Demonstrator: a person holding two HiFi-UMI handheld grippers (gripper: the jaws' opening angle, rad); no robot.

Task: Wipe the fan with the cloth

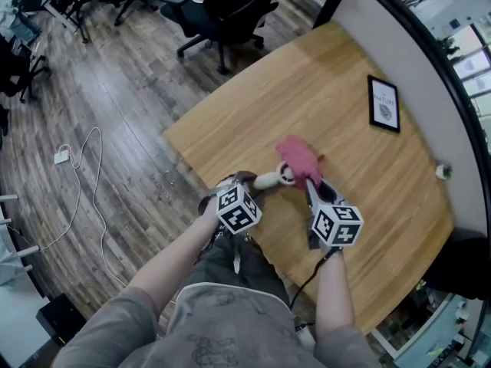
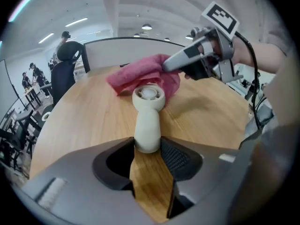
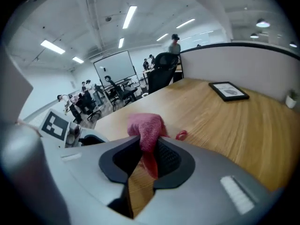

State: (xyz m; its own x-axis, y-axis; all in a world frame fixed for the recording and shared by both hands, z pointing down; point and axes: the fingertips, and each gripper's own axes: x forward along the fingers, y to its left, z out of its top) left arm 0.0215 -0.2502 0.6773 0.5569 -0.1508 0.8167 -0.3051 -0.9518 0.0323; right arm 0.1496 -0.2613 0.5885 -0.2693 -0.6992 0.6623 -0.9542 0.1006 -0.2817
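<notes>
A small white hand-held fan lies on the wooden table, its round head pointing away from me. My left gripper is shut on the end of the fan's handle; in the head view this gripper sits at the table's near edge. A pink cloth is bunched over the far side of the fan head. My right gripper is shut on the cloth, with a fold hanging between its jaws. In the left gripper view the right gripper reaches in from the right onto the cloth.
A black picture frame lies flat on the far right of the table, near a low white partition. A small pale object sits by the table's right rim. Office chairs stand beyond the table; a white cable runs over the floor at left.
</notes>
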